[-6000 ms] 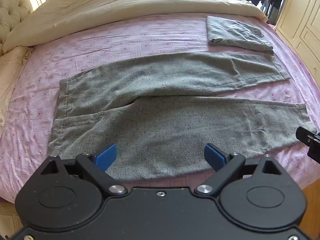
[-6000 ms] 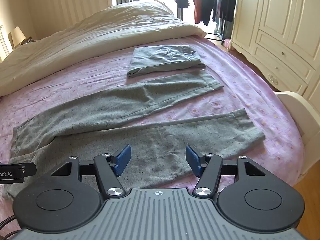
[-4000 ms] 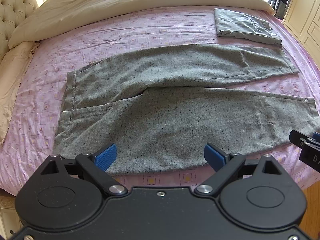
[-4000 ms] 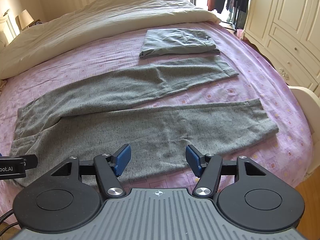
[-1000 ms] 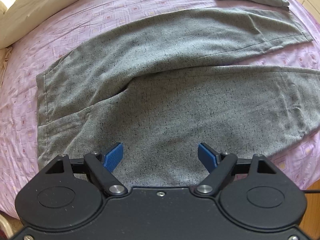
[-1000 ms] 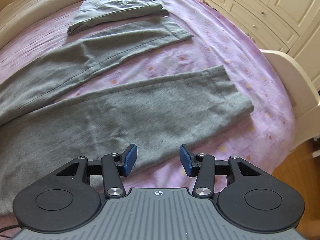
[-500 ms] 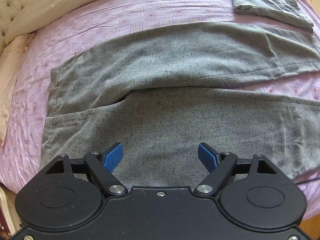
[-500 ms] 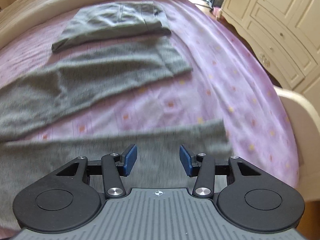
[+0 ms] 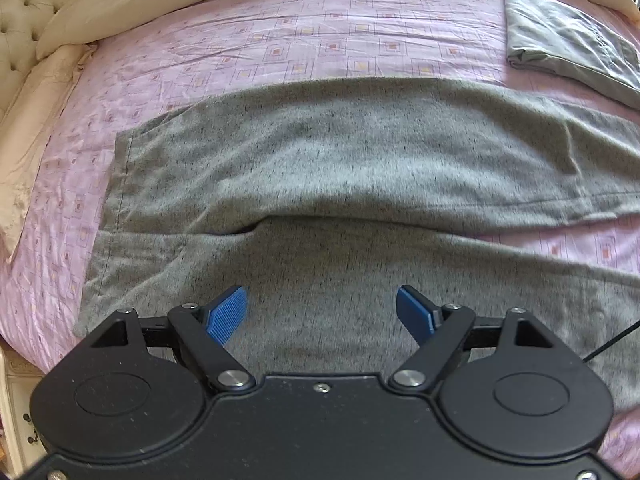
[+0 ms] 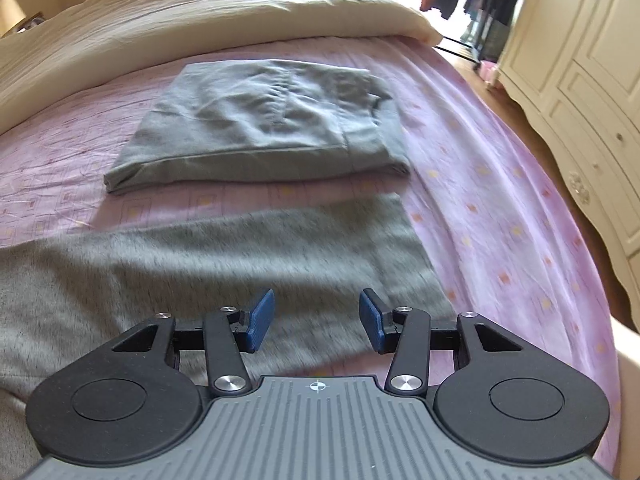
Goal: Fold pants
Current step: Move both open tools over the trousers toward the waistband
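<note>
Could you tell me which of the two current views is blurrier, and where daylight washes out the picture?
Right wrist view: the spread pants are smeared by motion blur, the folded pants sharper, and daylight blows out the top by the duvet. Left wrist view: only slightly soft, evenly lit, edges bowed by the fisheye.

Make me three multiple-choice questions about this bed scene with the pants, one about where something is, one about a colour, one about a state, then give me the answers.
1. Where do the folded grey pants lie?
A. Beyond the spread pants, nearer the cream duvet
B. On the floor
C. Under the spread pants

2. What colour is the bedsheet?
A. Green
B. Pink-lilac with small squares
C. Plain white

3. How is the left tool?
A. Shut on the spread pants
B. Holding the duvet
C. Open above the spread pants

Answers:
1 A, the folded pair sits between the far leg and the duvet.
2 B, the pattern shows all around the pants.
3 C, its blue pads stand wide apart with nothing between them; the right tool is open as well.
</note>
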`<state>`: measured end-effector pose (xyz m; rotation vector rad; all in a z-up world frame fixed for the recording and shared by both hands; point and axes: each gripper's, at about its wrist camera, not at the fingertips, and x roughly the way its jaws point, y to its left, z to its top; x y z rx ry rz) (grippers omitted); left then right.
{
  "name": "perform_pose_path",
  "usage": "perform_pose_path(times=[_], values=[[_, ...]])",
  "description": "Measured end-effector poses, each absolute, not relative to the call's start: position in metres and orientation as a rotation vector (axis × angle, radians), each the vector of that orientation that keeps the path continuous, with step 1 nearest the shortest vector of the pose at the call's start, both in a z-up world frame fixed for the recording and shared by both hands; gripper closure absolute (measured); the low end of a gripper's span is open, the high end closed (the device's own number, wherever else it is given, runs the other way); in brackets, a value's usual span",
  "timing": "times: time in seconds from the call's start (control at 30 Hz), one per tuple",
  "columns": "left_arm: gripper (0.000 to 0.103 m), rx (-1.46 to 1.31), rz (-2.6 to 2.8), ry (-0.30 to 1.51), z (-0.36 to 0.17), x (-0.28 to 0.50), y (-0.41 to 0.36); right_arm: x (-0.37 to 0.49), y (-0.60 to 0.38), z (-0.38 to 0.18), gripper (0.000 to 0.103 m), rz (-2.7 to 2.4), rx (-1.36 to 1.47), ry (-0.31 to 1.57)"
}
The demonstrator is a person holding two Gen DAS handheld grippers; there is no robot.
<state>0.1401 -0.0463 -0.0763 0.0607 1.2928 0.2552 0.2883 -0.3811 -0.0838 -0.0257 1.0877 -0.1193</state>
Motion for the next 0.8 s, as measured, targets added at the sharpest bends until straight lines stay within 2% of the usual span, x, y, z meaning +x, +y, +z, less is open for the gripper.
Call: perform_pose_path(times=[0.2, 0.3, 0.33, 0.4, 0.57, 0.8], values=[[0.020, 0.096, 0.242, 1.270, -0.080, 0.167, -0.049, 0.311, -0.363, -0.125, 0.057, -0.058, -0.010, 1.185], [0.020, 0.103, 0.229, 1.280, -0.086, 0.180, -0.049, 0.318, -0.368, -0.146, 0.059, -0.202, -0.119, 1.205], [0.020, 0.104, 0.224, 1.282, -0.088, 0.185, -0.049, 0.320, -0.377, -0.150, 0.053, -0.248, -0.110, 1.199], [0.020, 0.108, 0.213, 1.281, -0.092, 0.195, -0.048, 0.320, -0.397, -0.149, 0.046, -0.279, 0.026, 1.191], [0.020, 0.088, 0.205, 1.284, -0.108, 0.227, -0.040, 0.321, -0.397, -0.134, 0.048, -0.314, -0.006, 1.204], [0.020, 0.072, 0.200, 1.360, -0.156, 0.267, -0.029, 0.340, -0.381, -0.100, 0.048, -0.168, 0.090, 1.093]])
